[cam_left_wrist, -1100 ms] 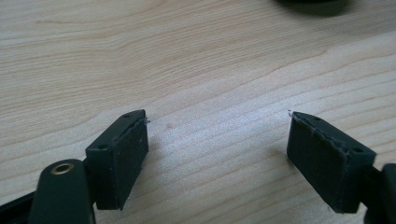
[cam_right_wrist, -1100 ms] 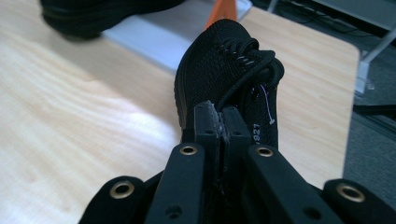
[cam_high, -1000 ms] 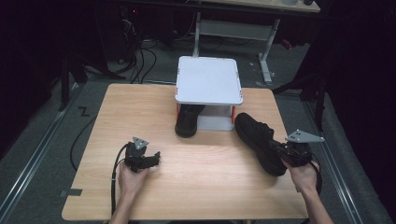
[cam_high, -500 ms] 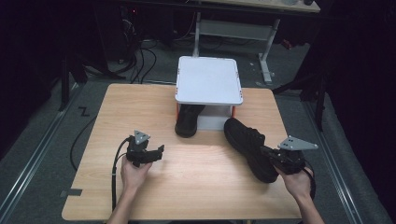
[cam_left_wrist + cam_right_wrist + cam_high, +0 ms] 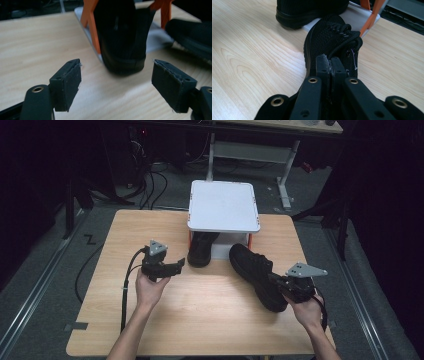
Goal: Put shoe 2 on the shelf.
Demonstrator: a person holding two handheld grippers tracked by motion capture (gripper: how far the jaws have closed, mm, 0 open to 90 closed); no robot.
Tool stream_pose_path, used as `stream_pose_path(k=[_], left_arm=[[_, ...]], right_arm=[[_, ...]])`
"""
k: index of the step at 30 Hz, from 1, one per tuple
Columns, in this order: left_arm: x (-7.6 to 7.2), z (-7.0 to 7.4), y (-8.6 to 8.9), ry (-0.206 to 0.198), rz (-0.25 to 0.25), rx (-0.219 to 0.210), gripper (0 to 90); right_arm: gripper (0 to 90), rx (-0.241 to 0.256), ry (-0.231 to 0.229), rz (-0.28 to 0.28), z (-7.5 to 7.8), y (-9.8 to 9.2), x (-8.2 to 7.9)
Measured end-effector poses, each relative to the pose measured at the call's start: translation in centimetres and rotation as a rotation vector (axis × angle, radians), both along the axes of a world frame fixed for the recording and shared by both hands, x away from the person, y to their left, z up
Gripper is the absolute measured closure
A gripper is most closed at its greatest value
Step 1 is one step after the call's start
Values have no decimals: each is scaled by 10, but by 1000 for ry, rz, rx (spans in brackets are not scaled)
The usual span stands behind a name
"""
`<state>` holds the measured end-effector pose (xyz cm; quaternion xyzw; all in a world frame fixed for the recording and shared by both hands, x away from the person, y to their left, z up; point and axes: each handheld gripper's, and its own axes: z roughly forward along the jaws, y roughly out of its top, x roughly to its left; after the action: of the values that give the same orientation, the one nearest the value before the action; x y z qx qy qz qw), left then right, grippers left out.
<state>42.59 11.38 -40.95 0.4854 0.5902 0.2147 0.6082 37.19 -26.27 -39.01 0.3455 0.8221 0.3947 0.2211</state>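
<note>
Two black shoes: one (image 5: pixel 257 276) on table (image 5: pixel 210 320), heel collar pinched in right claw (image 5: pixel 278 282); other (image 5: pixel 201 249) under white rack (image 5: pixel 223 206). Left claw (image 5: pixel 175 266) wide, empty, facing it. Knit upper soft, light, sole stiff; grip collar rim.

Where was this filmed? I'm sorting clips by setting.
Probably a lab or workshop, not a home: a bare wooden table holding a small white rack, loose cables on the floor, and another desk frame behind.
</note>
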Motion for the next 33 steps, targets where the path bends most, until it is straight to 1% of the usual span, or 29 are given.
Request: stream_pose_path(k=[3,5,8,10,14,17,20,22,26,28,33], left_arm=[[9,16,-6,-21,-5,7,254],[16,25,-11,-35,-6,23,264],[28,37,-18,-44,-11,30,266],[35,42,-21,-47,-9,30,268],[50,53,-27,-48,-5,10,270],[62,58,-31,-42,20,6,286],[74,61,-35,-36,38,-1,308],[81,60,-40,-27,43,31,313],[85,57,-49,-22,39,50,350],[87,55,-52,-18,41,73,364],[92,54,-50,-5,46,43,384]], right_arm=[[882,-1,-5,-3,0,7,3],[882,-3,-11,-4,-1,11,5],[881,0,-11,-16,-2,17,10],[881,-4,-12,-24,-3,21,13],[881,-5,-15,-40,-6,27,19],[881,-5,-22,-63,-6,32,22],[881,-10,-17,-71,-8,37,26],[880,-25,-16,-72,-9,42,26],[880,-30,-2,-75,-10,48,30],[880,-31,6,-74,-11,50,32],[878,-32,25,-70,-13,58,37]])
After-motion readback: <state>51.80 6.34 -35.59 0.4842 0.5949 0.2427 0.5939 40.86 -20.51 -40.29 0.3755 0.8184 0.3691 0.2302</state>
